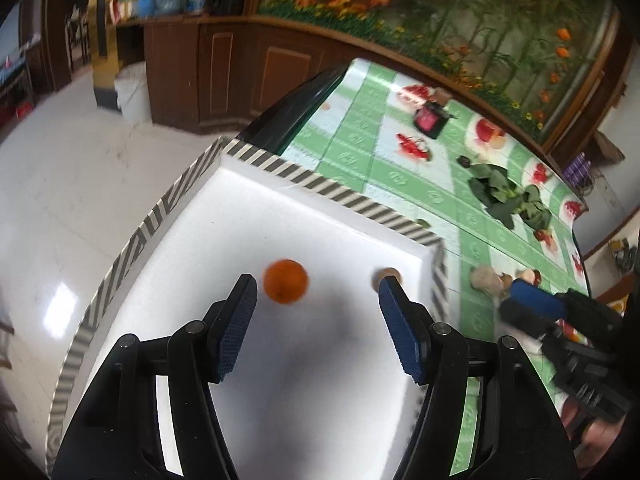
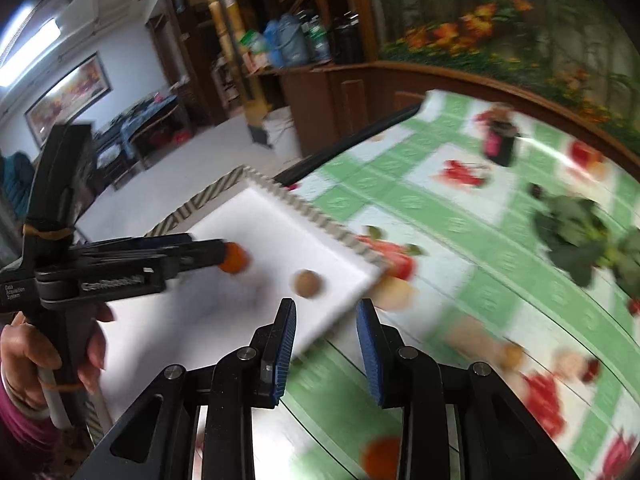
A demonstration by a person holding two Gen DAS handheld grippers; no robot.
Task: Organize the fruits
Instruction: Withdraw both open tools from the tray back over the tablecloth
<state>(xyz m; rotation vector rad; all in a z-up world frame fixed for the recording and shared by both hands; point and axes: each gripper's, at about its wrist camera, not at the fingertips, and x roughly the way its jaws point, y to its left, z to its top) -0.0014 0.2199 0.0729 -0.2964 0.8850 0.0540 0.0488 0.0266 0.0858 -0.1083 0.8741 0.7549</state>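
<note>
Fruit lies in a white tray [image 1: 304, 216] with a striped rim, set at the corner of a bench [image 1: 360, 132] under a green-and-white checked cloth printed with fruit. An orange [image 1: 286, 281] rests on the tray floor toward the middle, and a brown round fruit [image 2: 307, 283] sits nearer the tray's right wall; the two are apart.

The left tongs [image 1: 318, 294] hang over the tray with the jaws spread wide. The orange shows just beyond the left pad, touching neither pad, and nothing is gripped. From the right wrist view the same tongs reach in from the left edge, a hand [image 2: 36, 344] around the handle, their tips at the orange.

The right tongs [image 2: 328, 312] stand over the tray's near corner and the cloth, jaws partly apart with only the tray edge and cloth seen between them. The brown fruit lies just ahead of the left pad, not touched. They hold nothing.

Farther along the bench lie a bunch of dark leafy greens [image 1: 506, 194] and a small dark box with a pink face [image 1: 430, 119]. A pale lumpy item [image 1: 486, 278] lies on the cloth just right of the tray; blur hides what it is.
</note>
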